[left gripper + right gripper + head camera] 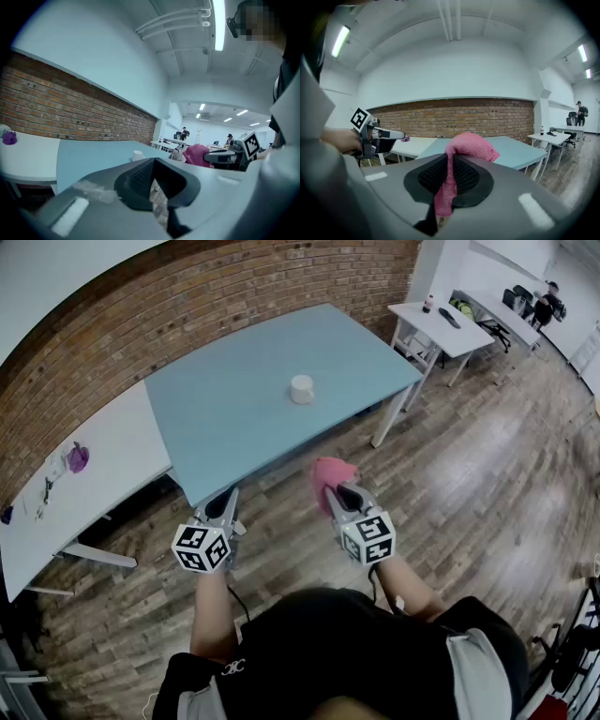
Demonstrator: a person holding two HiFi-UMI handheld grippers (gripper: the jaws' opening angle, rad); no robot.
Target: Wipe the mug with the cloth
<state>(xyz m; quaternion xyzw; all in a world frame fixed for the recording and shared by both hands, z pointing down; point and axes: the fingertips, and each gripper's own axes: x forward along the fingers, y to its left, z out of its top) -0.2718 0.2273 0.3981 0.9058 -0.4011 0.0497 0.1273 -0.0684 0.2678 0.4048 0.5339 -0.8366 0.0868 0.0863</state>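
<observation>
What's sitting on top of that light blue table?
Only a white mug stands on the blue table, near its middle. What is inside the mug is too small to tell. The pink cloth is not there; the right gripper holds it.

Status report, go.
Left gripper shut, empty. Right gripper shut on pink cloth. Mug on blue table, out ahead. Nothing between.
</observation>
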